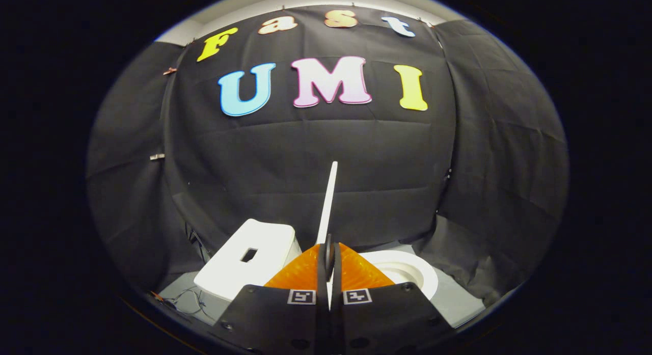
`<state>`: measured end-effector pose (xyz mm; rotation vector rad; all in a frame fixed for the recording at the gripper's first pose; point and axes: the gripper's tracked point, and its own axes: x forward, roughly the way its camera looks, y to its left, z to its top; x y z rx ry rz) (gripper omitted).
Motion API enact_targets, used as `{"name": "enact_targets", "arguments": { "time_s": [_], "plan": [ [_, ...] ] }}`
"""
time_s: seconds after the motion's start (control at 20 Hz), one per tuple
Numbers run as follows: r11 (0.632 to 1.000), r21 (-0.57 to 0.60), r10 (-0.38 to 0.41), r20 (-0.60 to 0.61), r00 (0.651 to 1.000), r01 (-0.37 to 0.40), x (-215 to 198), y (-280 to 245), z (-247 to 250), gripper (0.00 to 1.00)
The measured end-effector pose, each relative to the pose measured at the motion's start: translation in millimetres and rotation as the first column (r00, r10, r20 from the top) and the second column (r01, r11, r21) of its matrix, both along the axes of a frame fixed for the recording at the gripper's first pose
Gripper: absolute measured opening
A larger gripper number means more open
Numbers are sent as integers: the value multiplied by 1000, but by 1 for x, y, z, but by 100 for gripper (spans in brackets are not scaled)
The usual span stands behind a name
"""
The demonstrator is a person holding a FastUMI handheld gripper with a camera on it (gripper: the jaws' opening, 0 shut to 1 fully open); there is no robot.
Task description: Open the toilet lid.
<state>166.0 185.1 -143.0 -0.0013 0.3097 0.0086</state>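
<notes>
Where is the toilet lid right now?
In the gripper view, the toilet lid stands nearly upright, pinched edge-on between the claw's fingers, with the tank on one side and the bowl on the other.

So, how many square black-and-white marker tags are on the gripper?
2. One marker tag sits left of the thin white toilet lid clamped between the fingers; the other sits right.

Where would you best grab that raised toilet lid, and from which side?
Grip the lid at its thin free edge, coming at it edge-on, as the tongs do here: their fingers sit closed on either flat face of it. The lid stands nearly upright as a slim panel, with the tank on one side and the open bowl on the other, so its flat faces probably suit a pinch.
</notes>
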Motion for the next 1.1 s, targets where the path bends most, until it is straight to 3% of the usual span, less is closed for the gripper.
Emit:
{"name": "enact_targets", "arguments": {
  "time_s": [0.55, 1.1],
  "plan": [
    [982, -104, 159, 5, 987, -158, -4, 102, -4, 5],
    [942, -265, 214, 0, 977, -206, -3, 149, -15, 5]
  ]
}}
